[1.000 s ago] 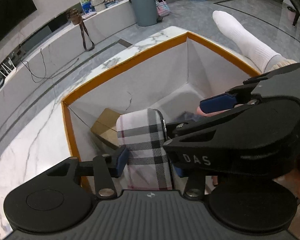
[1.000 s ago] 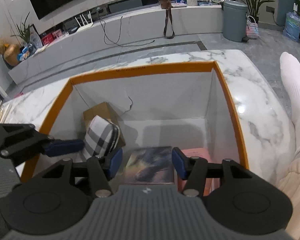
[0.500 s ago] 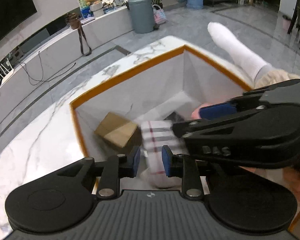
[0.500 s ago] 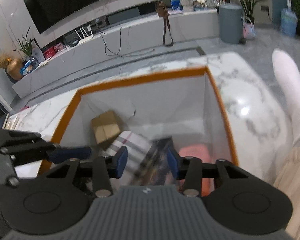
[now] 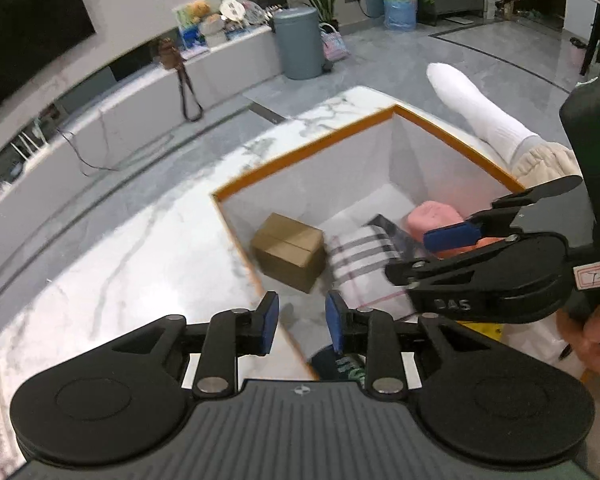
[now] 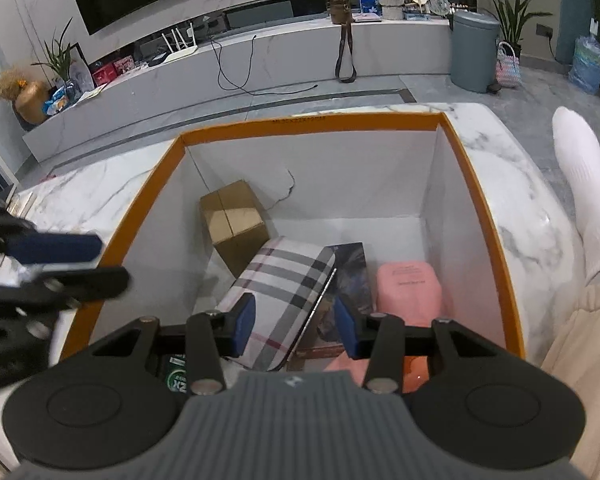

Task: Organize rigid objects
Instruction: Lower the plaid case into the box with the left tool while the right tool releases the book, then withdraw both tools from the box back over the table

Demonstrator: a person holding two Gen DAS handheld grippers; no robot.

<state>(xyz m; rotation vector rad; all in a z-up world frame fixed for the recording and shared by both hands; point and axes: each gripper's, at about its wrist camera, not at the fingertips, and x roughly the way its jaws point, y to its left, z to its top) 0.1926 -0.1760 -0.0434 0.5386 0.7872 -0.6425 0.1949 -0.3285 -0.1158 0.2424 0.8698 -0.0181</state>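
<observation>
An orange-rimmed white box (image 6: 312, 120) stands on a marble table. Inside lie a brown carton (image 6: 234, 224), a plaid case (image 6: 280, 284), a dark book (image 6: 350, 272) and a pink case (image 6: 408, 288). The plaid case leans over the book. My right gripper (image 6: 295, 326) is open and empty above the box's near side. My left gripper (image 5: 299, 322) is open and empty over the box's left rim (image 5: 236, 232); the plaid case (image 5: 360, 256) and carton (image 5: 290, 250) show beyond it. The right gripper (image 5: 472, 268) shows in the left wrist view.
A green-labelled dark object (image 6: 176, 376) lies at the box's near left corner. The marble table (image 5: 120, 264) extends left of the box. A person's white-socked leg (image 6: 588, 196) is to the right. A grey bin (image 6: 474, 52) and a low media shelf stand beyond.
The left gripper let go of the plaid case, which now lies in the box over the book. The left gripper pulled back left over the rim. The right gripper rose and stayed open.
</observation>
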